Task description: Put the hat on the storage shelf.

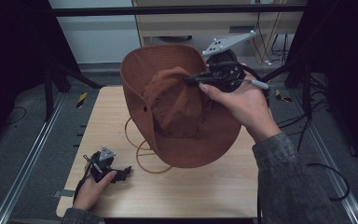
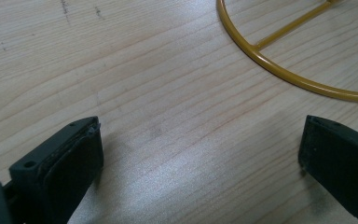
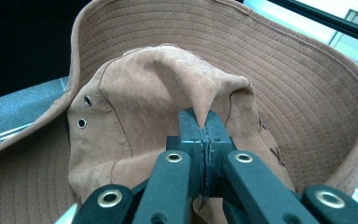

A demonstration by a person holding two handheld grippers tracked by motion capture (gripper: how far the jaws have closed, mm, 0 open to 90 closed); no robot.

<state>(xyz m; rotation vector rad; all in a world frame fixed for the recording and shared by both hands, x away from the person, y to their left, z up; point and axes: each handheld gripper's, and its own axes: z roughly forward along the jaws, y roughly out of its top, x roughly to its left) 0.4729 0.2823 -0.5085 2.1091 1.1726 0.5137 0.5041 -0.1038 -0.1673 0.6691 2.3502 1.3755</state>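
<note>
A brown wide-brimmed hat (image 1: 177,107) hangs lifted over the wooden table (image 1: 214,186), tilted with its brim up toward the far side. My right gripper (image 1: 189,78) is shut on a pinched fold of the hat's crown (image 3: 168,88), and the jaws press together on the cloth in the right gripper view (image 3: 204,122). A yellow wire stand (image 1: 142,151) sits on the table under the hat, partly hidden by the brim. My left gripper (image 1: 126,171) rests low at the table's near left, jaws wide apart over bare wood (image 2: 200,154), with the yellow wire ring (image 2: 284,74) just ahead of it.
The table's near edge lies close to the left hand (image 1: 91,191). Black frame posts (image 1: 49,79) stand at the left and right, and cables (image 1: 326,182) trail over the grey floor to the right. A light cabinet (image 1: 191,23) stands behind the table.
</note>
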